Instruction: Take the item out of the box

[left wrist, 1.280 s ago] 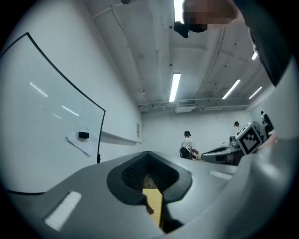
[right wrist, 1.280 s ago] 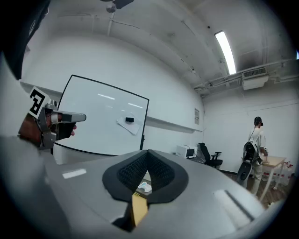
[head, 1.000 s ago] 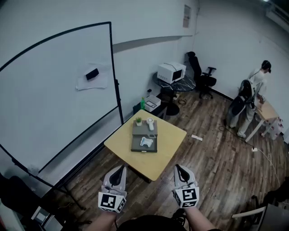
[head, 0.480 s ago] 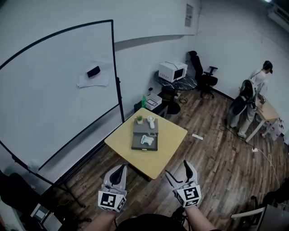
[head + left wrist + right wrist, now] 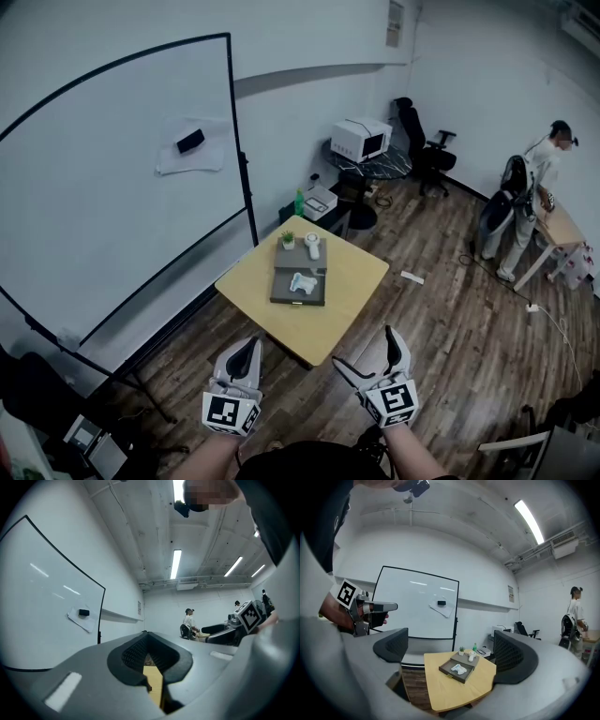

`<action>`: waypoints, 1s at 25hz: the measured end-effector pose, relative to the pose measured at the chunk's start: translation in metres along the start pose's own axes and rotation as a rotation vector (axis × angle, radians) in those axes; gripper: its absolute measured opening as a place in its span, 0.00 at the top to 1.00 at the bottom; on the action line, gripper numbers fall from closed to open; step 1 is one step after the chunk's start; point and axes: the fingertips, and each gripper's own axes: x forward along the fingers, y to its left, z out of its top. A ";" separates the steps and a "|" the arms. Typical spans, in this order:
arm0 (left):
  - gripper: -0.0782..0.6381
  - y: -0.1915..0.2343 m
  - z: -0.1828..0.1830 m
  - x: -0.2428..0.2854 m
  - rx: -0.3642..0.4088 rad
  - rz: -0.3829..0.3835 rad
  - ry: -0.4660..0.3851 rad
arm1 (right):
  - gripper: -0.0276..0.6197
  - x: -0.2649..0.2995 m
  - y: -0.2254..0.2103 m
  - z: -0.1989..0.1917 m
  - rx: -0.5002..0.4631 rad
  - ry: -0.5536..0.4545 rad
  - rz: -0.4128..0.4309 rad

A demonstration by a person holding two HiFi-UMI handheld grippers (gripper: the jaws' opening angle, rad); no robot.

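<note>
The right gripper (image 5: 367,349) was held at the near side of the scene, well apart from the worktop (image 5: 354,274). Its jaws were opening, already spread wide, with nothing between them. The left gripper (image 5: 245,347) hung just to its left, jaws pressed together and empty. The item (image 5: 302,281), a small white object, lay in the open tray of the grey box (image 5: 284,296) near the middle of the worktop. A small plant (image 5: 288,241) and a white object (image 5: 312,247) stood on the far part of the box. The step in hand appeared to be the approach, with no contact yet made. A sound approach called for carrying the right gripper forward and down over the tray, jaws kept spread, lined up across the item and clear of the tray walls. The left gripper could probably steady the box against sliding.
</note>
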 end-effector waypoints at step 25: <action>0.89 0.058 -0.058 0.110 -0.011 0.032 0.030 | 0.08 0.118 -0.055 -0.025 0.078 -0.013 0.075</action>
